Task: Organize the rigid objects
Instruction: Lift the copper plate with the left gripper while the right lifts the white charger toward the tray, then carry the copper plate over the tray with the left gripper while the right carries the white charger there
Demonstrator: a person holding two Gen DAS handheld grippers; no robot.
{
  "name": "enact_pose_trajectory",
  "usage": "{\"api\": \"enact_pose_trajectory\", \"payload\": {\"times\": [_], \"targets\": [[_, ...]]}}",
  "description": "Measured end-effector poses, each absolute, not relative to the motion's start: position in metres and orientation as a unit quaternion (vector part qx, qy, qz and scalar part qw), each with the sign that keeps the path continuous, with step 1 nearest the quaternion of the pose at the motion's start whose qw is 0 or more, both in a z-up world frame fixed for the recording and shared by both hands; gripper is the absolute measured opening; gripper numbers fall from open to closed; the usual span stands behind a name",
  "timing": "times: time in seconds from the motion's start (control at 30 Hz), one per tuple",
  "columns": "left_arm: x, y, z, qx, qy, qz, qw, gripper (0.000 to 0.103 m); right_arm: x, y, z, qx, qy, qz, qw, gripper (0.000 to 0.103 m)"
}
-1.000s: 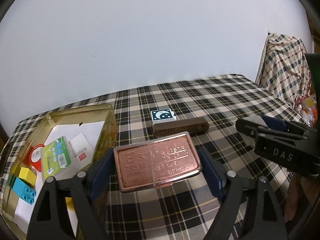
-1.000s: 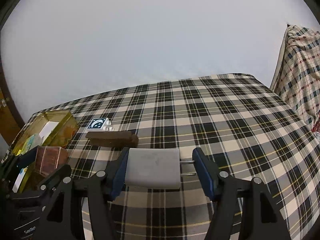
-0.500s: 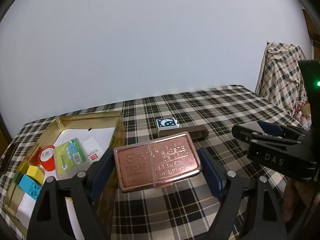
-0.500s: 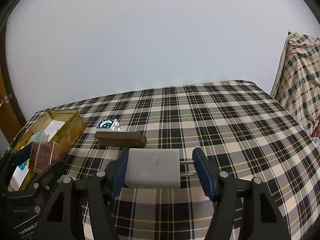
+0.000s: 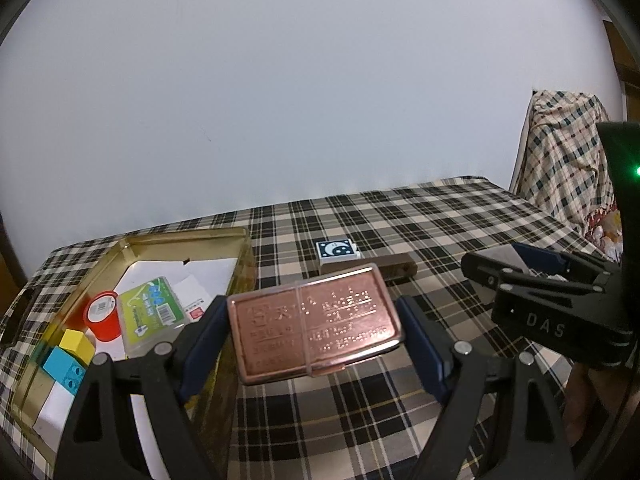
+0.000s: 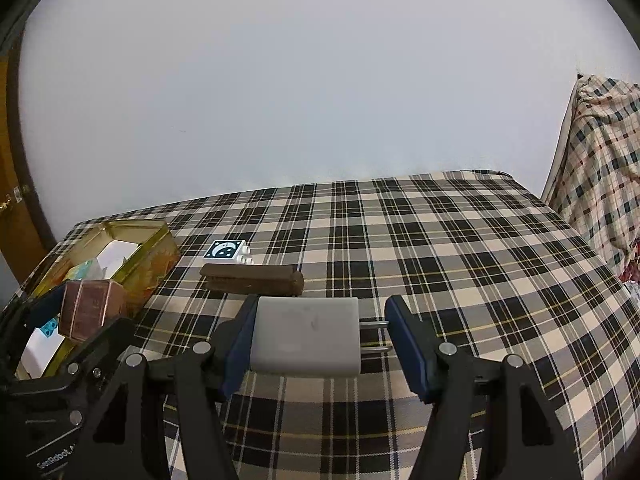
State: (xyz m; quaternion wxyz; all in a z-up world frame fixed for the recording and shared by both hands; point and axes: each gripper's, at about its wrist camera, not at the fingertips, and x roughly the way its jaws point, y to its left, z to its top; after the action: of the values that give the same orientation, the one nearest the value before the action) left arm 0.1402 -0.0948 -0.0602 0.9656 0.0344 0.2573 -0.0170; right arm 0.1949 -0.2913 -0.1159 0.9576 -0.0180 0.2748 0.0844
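your left gripper (image 5: 314, 336) is clamped on the flat copper-coloured metal case (image 5: 312, 326), held in the air just beside the near corner of the open gold tin box (image 5: 188, 238). your right gripper (image 6: 320, 334) pinches the white plastic plug adapter (image 6: 306, 334), prongs against the right pad, above the plaid-covered bench (image 6: 440, 260). the tin already holds a red cap, a green pack, yellow and blue blocks and papers. beyond, the long brown bar (image 6: 252, 278) and the small white printed block (image 6: 228, 250) lie on the cloth, unsorted. both grippers tilt gently downward, side by side.
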Motion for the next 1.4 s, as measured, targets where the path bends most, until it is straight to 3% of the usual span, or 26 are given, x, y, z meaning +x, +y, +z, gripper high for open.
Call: {"api": "enact_pose_trajectory", "payload": {"times": [1.4], "targets": [[0.108,-0.078,-0.052,0.023,0.215,-0.009,0.976,0.083,0.164,-0.277,-0.109,-0.023,0.232,0.101,0.967,0.065]]}}
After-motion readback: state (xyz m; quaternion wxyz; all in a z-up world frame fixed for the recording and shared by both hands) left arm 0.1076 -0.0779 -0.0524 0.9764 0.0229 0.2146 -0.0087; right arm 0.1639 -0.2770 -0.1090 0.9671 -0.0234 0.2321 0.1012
